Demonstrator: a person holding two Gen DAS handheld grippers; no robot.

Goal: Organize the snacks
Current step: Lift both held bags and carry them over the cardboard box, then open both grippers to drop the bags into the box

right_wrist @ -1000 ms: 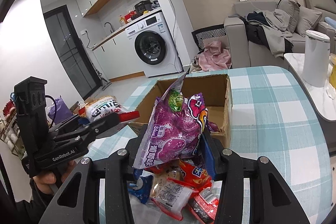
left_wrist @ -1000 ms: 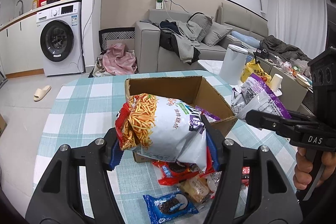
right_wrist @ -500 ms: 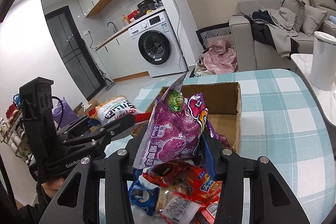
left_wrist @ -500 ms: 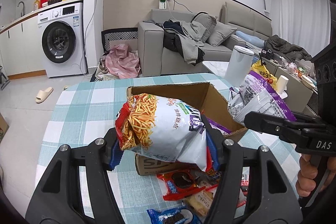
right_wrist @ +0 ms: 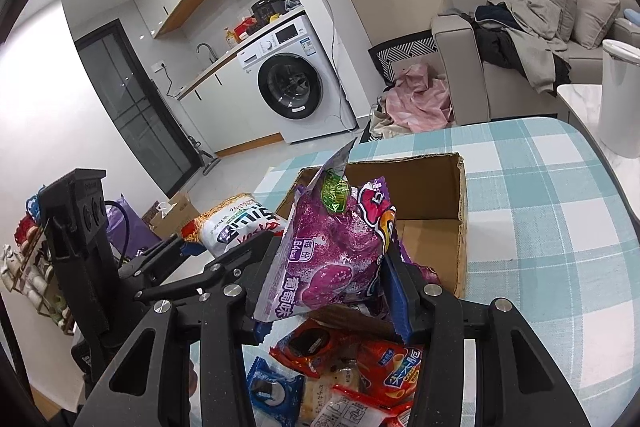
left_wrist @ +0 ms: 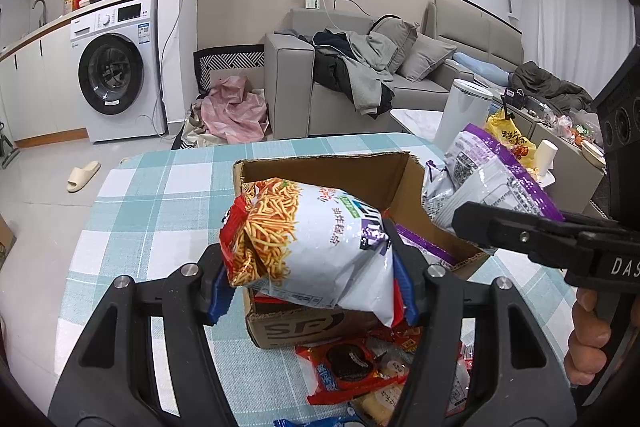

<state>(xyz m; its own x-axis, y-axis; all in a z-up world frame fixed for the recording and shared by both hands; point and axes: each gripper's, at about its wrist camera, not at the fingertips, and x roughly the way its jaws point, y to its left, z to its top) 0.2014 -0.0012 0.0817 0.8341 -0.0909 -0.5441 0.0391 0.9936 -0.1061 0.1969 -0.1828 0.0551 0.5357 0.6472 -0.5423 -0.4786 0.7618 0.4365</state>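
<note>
My left gripper (left_wrist: 312, 291) is shut on a white snack bag printed with orange noodle sticks (left_wrist: 312, 247), held above the near edge of an open cardboard box (left_wrist: 320, 167). My right gripper (right_wrist: 332, 291) is shut on a purple snack bag (right_wrist: 336, 251), held above the same box (right_wrist: 432, 239). The purple bag (left_wrist: 488, 179) and the right gripper's arm show at the right of the left wrist view. The noodle bag (right_wrist: 236, 227) and left gripper show at the left of the right wrist view. Part of another purple packet lies inside the box.
Several small snack packets (right_wrist: 348, 371) lie on the teal checked tablecloth (right_wrist: 560, 227) in front of the box; they also show in the left wrist view (left_wrist: 360, 363). A white cylindrical bin (left_wrist: 460, 115) stands beyond the table's right edge. A sofa and washing machine stand behind.
Both grippers have risen and drawn back slightly with their bags held; the box and the packets below appear lower and farther in the views.
</note>
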